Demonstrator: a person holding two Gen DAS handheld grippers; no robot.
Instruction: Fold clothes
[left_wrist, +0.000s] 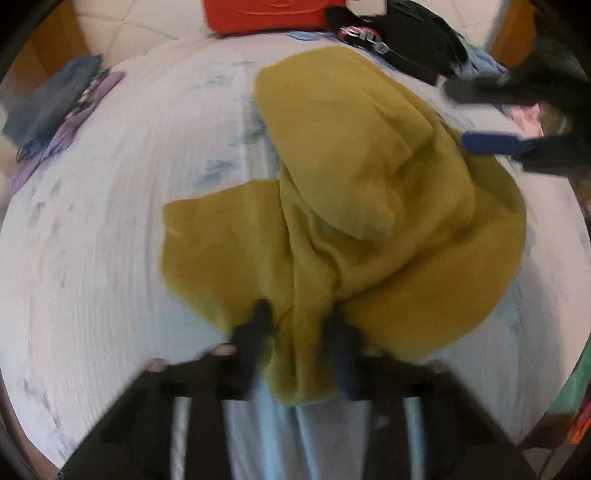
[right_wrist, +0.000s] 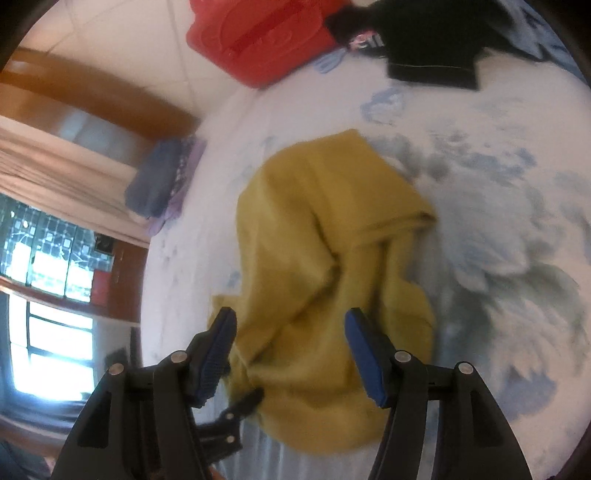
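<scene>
I kept the left tool (left_wrist: 297, 317) low at the near edge of the yellow garment (left_wrist: 343, 206), which lay crumpled in the middle of the bed (left_wrist: 110, 206). A thick bunch of the yellow cloth passed between its two fingers. The picture was blurred by motion, so I could not tell for sure if the fingers pressed the cloth or only stood on both sides of it; I judged that they gripped it, because the cloth was gathered into a narrow fold exactly there.

The right tool (right_wrist: 291, 354) had its blue pads (right_wrist: 365, 358) wide apart and held nothing. From its own camera it hung above the near part of the garment. In the left view I saw it at the far right side, near the edge of the cloth but not touching it. I think it was placed there in order to take a second corner, so that the garment could be lifted and spread flat before any fold.

One sleeve or flap lay out flat to the left, and the rest was heaped. The folding itself seemed to me at its beginning only.

Other things were kept away from the working space: a stack of folded clothes (left_wrist: 55, 110) at the far left edge of the bed, a black garment (left_wrist: 406, 40) at the far side, and a red bag (left_wrist: 273, 14) on the floor behind.
</scene>
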